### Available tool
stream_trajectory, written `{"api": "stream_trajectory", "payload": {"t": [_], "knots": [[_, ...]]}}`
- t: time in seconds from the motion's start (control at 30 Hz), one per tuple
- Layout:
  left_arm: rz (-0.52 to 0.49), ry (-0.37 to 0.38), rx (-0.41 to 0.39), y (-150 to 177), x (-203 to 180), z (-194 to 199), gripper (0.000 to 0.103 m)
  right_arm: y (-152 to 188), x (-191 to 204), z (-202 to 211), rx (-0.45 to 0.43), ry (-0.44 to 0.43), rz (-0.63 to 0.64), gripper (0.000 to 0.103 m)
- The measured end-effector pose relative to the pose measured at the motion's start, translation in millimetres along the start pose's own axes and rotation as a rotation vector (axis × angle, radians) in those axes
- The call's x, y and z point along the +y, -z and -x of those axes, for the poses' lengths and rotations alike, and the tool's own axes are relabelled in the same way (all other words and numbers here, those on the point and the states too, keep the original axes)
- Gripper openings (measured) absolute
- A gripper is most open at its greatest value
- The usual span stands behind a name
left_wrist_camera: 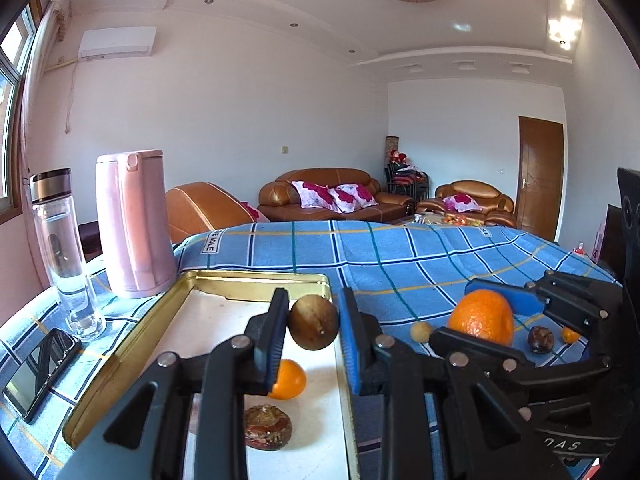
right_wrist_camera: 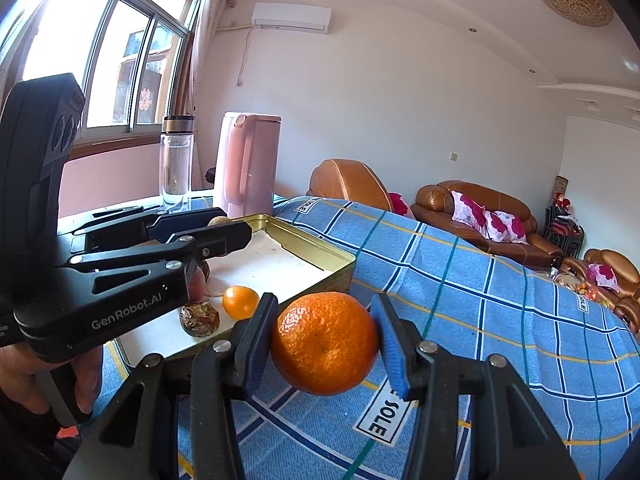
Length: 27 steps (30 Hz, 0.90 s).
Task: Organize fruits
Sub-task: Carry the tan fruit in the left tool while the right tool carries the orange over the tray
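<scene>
My left gripper [left_wrist_camera: 314, 330] is shut on a round brown fruit [left_wrist_camera: 314, 322] and holds it in the air above the right part of a gold-rimmed tray [left_wrist_camera: 256, 280]. On the tray's white floor lie a small orange [left_wrist_camera: 289, 380] and a dark reddish fruit [left_wrist_camera: 268, 427]. My right gripper [right_wrist_camera: 325, 346] is shut on a large orange [right_wrist_camera: 325, 344] over the blue checked cloth, just right of the tray [right_wrist_camera: 320, 258]. The right wrist view shows the left gripper [right_wrist_camera: 230, 224] above the tray, with the brown fruit [right_wrist_camera: 218, 221] mostly hidden between its fingers.
A pink kettle [left_wrist_camera: 134, 220], a glass bottle [left_wrist_camera: 66, 252] and a phone [left_wrist_camera: 40, 372] stand left of the tray. On the cloth to the right lie a small pale fruit [left_wrist_camera: 421, 331], a dark wrinkled fruit [left_wrist_camera: 541, 339] and a tiny orange [left_wrist_camera: 570, 335]. A hand [right_wrist_camera: 84, 380] grips the left handle.
</scene>
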State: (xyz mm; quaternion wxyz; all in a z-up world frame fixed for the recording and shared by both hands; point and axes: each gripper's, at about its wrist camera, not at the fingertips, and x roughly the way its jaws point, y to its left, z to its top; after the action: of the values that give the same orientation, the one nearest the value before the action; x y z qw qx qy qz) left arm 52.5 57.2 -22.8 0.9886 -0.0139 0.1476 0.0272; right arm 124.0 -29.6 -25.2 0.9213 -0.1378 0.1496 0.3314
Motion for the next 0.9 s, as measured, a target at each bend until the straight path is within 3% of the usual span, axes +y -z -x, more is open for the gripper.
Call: {"api": "stream_trajectory", "payload": {"t": [0.9], "knots": [[0.044,-0.122,0.071,8,56,-2,0.027,-17,43,-27,0.023,-0.075,0.064,0.051]]}}
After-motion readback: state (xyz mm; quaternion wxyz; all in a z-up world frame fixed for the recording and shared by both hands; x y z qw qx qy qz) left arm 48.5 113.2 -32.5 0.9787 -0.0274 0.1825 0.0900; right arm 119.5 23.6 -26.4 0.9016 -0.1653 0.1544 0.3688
